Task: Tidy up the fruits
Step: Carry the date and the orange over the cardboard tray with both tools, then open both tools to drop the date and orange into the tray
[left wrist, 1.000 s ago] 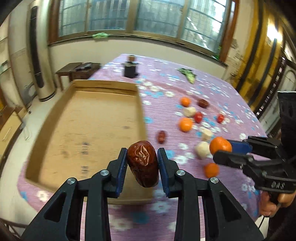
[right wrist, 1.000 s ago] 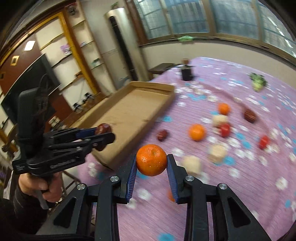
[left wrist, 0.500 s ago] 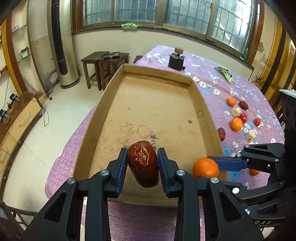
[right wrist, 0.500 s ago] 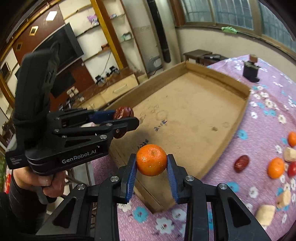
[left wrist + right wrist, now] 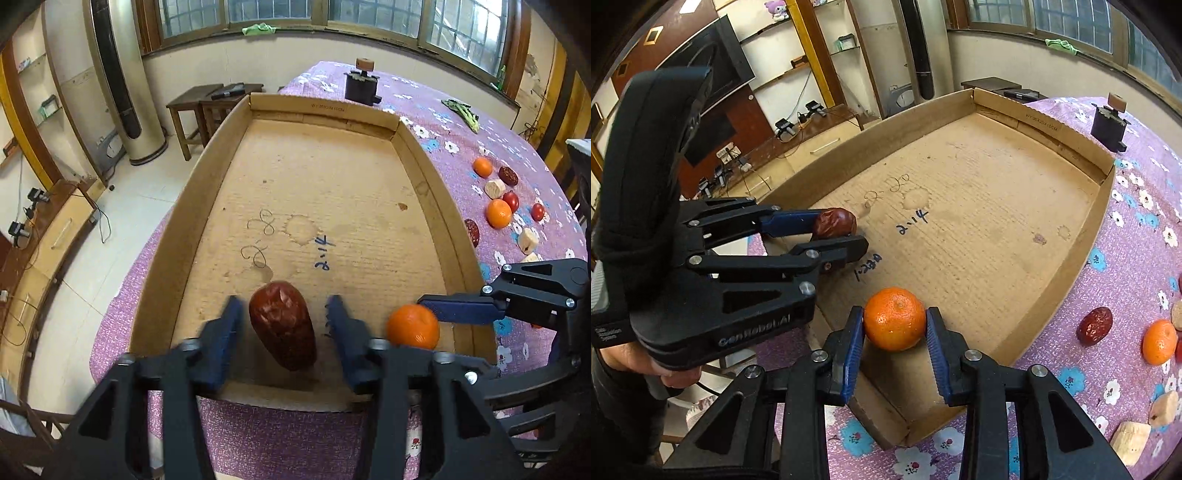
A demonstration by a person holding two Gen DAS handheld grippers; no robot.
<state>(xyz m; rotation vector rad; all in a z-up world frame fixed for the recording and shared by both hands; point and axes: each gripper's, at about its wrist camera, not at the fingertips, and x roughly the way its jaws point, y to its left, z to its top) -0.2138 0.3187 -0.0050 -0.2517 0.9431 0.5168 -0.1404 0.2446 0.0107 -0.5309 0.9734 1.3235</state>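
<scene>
My left gripper (image 5: 283, 325) is open over the near end of the cardboard tray (image 5: 229, 122); the wrinkled red date (image 5: 282, 328) sits loose between its spread fingers, with gaps on both sides. My right gripper (image 5: 894, 334) is shut on a tangerine (image 5: 894, 319), held just inside the tray's near corner. The tangerine also shows in the left wrist view (image 5: 413, 325), to the right of the date. The left gripper shows in the right wrist view (image 5: 827, 232) with the date (image 5: 834, 222) at its tips.
On the purple flowered cloth (image 5: 461, 122) right of the tray lie tangerines (image 5: 498, 213), dates (image 5: 508, 175), small red fruits (image 5: 537, 211) and pale chunks (image 5: 528, 240). A black holder (image 5: 362, 86) stands beyond the tray. Wooden stools (image 5: 201, 107) stand off the table's far left.
My left gripper has opened and let go of the date over the tray floor. Both grippers have moved lower and closer to the tray's near end. The right gripper still holds the tangerine.
</scene>
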